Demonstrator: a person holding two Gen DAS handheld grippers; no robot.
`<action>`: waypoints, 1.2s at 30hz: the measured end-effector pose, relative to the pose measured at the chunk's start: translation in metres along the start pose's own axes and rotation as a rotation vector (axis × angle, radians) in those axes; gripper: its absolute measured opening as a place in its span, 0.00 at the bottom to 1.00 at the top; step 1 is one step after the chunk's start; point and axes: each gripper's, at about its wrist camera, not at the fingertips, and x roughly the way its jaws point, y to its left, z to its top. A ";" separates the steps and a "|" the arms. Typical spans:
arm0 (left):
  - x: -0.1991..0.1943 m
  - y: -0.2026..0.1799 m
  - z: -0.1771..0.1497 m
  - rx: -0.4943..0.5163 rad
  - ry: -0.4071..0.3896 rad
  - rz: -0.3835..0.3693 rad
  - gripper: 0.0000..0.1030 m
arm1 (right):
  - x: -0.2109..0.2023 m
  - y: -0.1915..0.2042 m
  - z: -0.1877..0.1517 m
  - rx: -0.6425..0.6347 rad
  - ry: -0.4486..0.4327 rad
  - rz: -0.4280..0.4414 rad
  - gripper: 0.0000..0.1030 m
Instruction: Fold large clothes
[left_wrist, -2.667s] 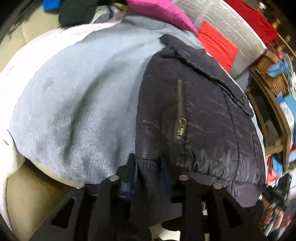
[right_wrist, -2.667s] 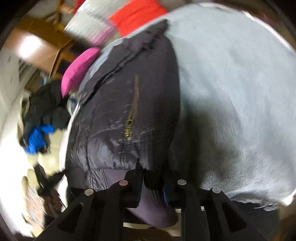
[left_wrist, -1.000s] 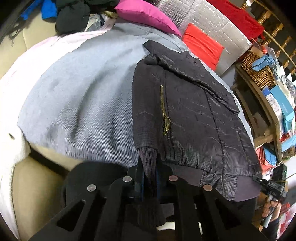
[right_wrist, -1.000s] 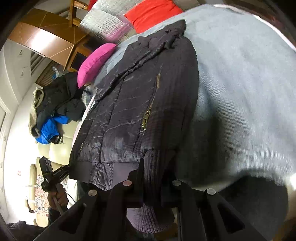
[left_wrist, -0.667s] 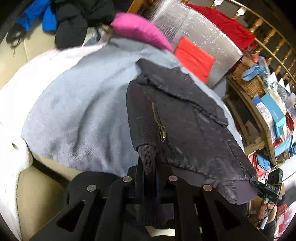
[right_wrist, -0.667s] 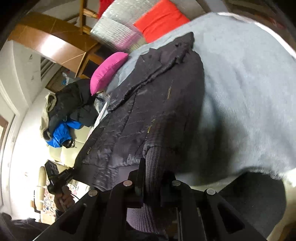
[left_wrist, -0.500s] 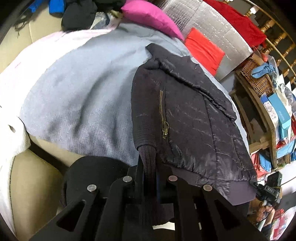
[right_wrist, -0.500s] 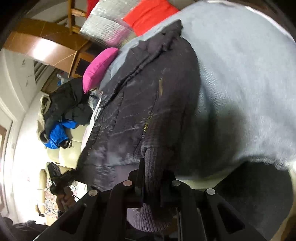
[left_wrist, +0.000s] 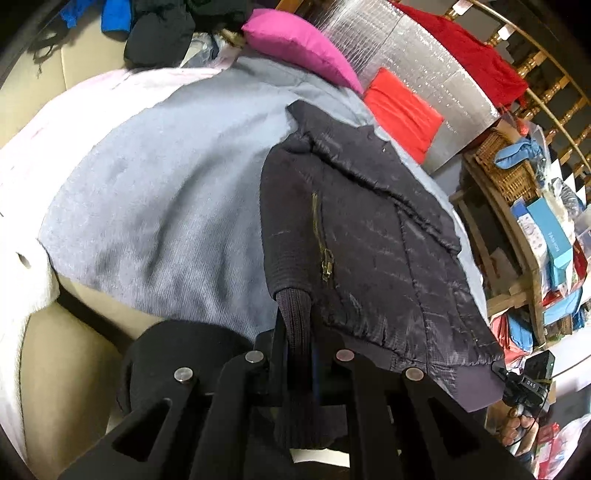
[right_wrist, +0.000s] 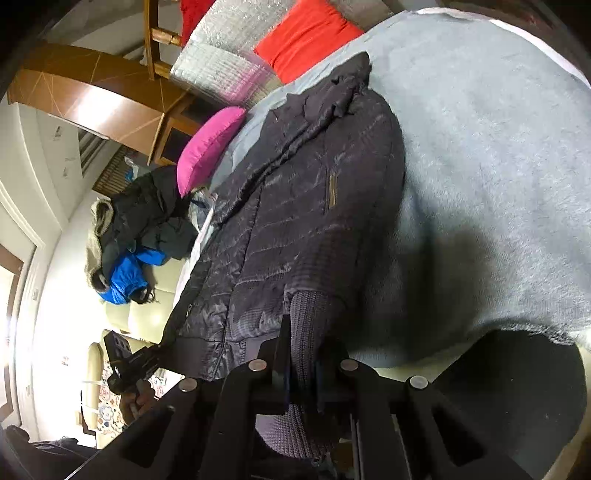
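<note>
A black quilted jacket with a brass pocket zipper lies front-up on a grey blanket, collar at the far end. My left gripper is shut on one ribbed knit cuff at the jacket's near left edge. In the right wrist view the same jacket lies on the blanket. My right gripper is shut on the other ribbed cuff at its near edge. Both sleeves lie folded along the jacket's sides.
A pink cushion, a red cushion and a silver quilted pad lie beyond the collar. A pile of dark and blue clothes sits on a cream sofa. Cluttered wooden shelves stand to the right.
Both grippers have pulled back and risen with the cuffs held, so more of the jacket and room shows. The jacket shifted slightly on the blanket.
</note>
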 end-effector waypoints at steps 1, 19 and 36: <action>-0.001 -0.001 0.002 0.001 -0.005 -0.004 0.09 | 0.000 0.002 0.001 -0.005 -0.004 0.001 0.09; -0.019 -0.021 0.037 0.018 -0.093 -0.041 0.09 | -0.021 0.029 0.038 -0.070 -0.104 0.089 0.09; -0.016 -0.030 0.040 0.069 -0.113 0.033 0.09 | -0.019 0.027 0.040 -0.061 -0.120 0.105 0.09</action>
